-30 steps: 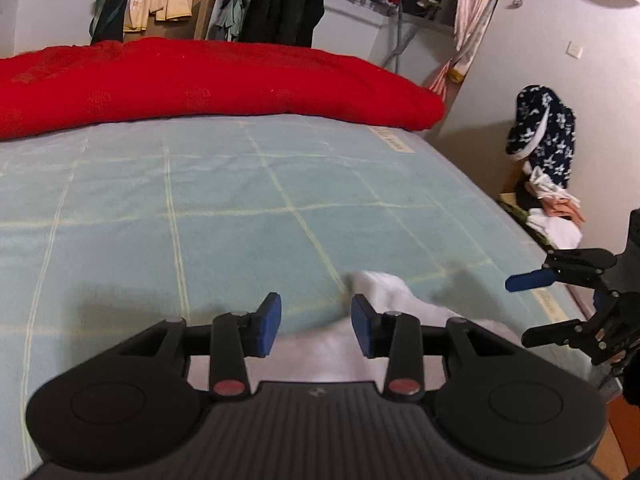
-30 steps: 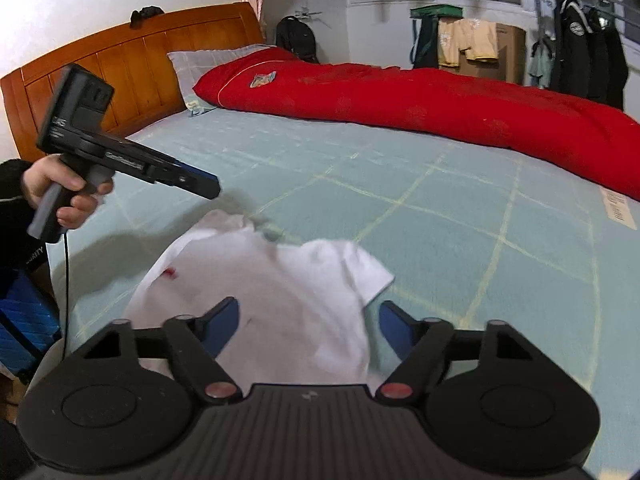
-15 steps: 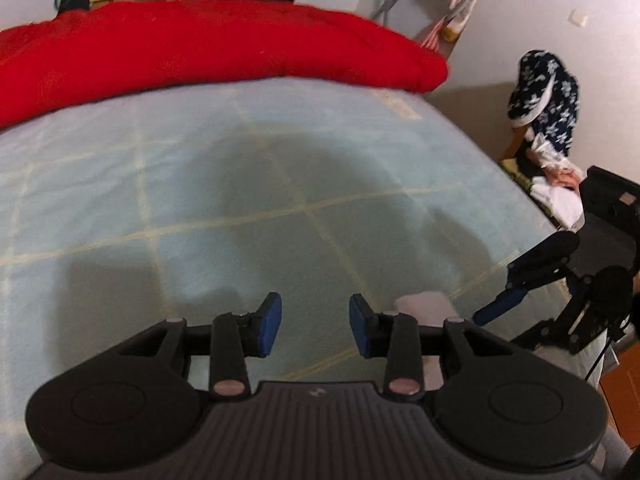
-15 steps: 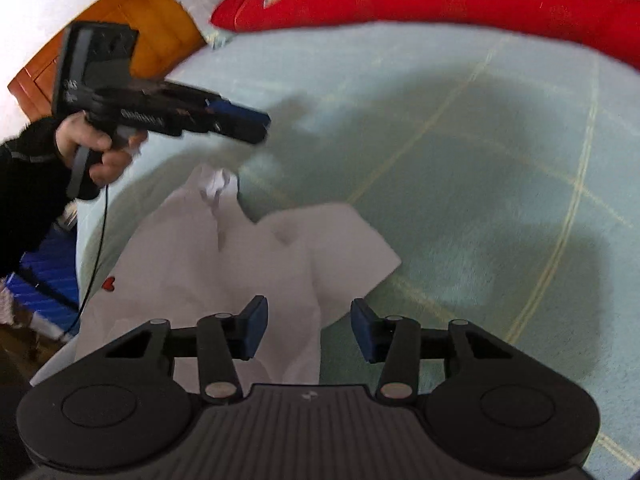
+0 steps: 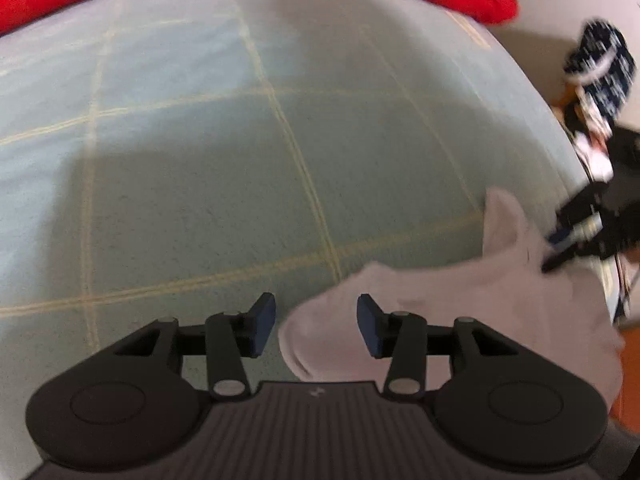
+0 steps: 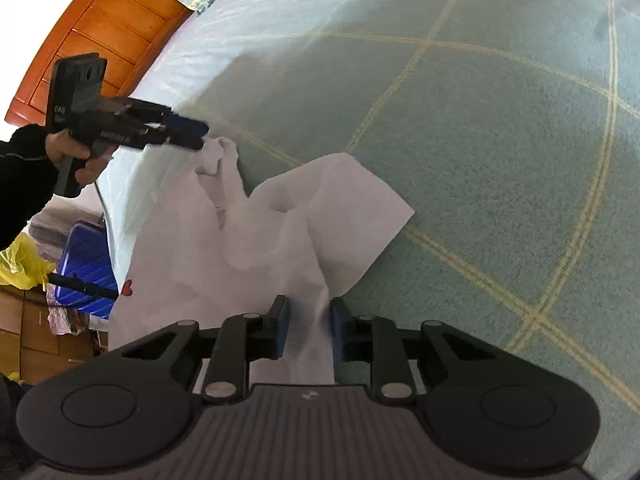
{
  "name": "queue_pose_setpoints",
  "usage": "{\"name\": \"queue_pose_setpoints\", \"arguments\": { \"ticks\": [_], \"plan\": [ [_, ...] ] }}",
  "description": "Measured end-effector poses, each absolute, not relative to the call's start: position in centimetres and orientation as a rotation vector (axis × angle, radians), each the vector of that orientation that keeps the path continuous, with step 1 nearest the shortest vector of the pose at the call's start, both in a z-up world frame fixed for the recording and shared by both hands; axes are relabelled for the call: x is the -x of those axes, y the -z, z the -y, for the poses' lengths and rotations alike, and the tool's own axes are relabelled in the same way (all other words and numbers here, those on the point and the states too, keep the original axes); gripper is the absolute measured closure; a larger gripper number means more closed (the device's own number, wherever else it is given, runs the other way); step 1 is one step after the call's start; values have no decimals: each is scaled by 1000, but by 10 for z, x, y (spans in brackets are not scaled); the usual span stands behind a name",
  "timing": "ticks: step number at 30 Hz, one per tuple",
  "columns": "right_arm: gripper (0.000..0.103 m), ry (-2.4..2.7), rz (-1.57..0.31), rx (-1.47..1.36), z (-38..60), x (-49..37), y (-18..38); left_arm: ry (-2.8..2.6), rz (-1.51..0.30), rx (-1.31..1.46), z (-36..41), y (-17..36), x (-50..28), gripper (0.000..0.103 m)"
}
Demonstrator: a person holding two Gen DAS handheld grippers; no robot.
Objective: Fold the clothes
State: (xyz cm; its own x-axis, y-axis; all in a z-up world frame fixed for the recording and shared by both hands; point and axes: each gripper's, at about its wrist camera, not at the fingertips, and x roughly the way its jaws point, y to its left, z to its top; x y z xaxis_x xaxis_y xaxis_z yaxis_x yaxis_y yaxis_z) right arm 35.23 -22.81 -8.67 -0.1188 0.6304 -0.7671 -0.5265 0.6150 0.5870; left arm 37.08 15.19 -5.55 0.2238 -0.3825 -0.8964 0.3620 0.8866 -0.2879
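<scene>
the white t-shirt [image 6: 224, 264] is lying crumpled on the pale green bed [image 6: 500, 140] near its edge, filling the lower left and centre of the right wrist view, with one sleeve spreading out flat toward the centre right of that frame. the garment's long axis is running from the bottom centre of that view up and left toward the wooden headboard [image 6: 100, 36].

the right gripper [image 6: 308, 328] is sitting at the bottom centre with a ridge of the shirt's fabric standing between its blue pads; its jaws are closing, and a thin gap is showing on the left side, so the cloth is not looking firmly pinched yet.

the left gripper [image 5: 316, 326] is pointing down at the shirt's other end, at the lower centre of its own view. its jaws are opening, apart, with the rounded edge of the fabric lying between them but closer to the right pad, touching neither as far as the blur is letting me tell. seen from the right wrist, the same gripper [image 6: 188, 136] is hovering at the upper left, its tip right at a bunched corner of cloth.

so each gripper is covering one end of the long axis; the right one is looking nearer to a hold.
</scene>
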Motion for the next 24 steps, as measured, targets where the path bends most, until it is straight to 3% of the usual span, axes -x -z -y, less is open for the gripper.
{"name": "queue_pose_setpoints", "arguments": {
  "ticks": [3, 5, 11, 14, 15, 16, 17, 24],
  "plan": [
    [79, -994, -1396, -87, 229, -350, 81, 600, -1234, -127, -141, 59, -369, 53],
    [90, -1011, -1405, -51, 228, -347, 72, 646, -1220, -199, -135, 60, -370, 52],
    [86, -1011, -1423, -10, 226, -351, 63, 726, -1256, -266, -132, 62, -378, 54],
    [87, -1008, -1434, 14, 225, -350, 65, 736, -1286, -265, -133, 59, -378, 67],
    [88, -1010, -1436, 18, 224, -349, 65, 729, -1294, -267, -133, 58, -377, 76],
    [90, -1011, -1435, 35, 222, -348, 62, 720, -1299, -275, -132, 57, -375, 92],
    [92, -1009, -1434, 54, 221, -347, 59, 715, -1303, -275, -132, 56, -374, 98],
    [95, -959, -1369, 143, 224, -349, 25, 675, -1244, -284, -126, 28, -368, 100]
  ]
}}
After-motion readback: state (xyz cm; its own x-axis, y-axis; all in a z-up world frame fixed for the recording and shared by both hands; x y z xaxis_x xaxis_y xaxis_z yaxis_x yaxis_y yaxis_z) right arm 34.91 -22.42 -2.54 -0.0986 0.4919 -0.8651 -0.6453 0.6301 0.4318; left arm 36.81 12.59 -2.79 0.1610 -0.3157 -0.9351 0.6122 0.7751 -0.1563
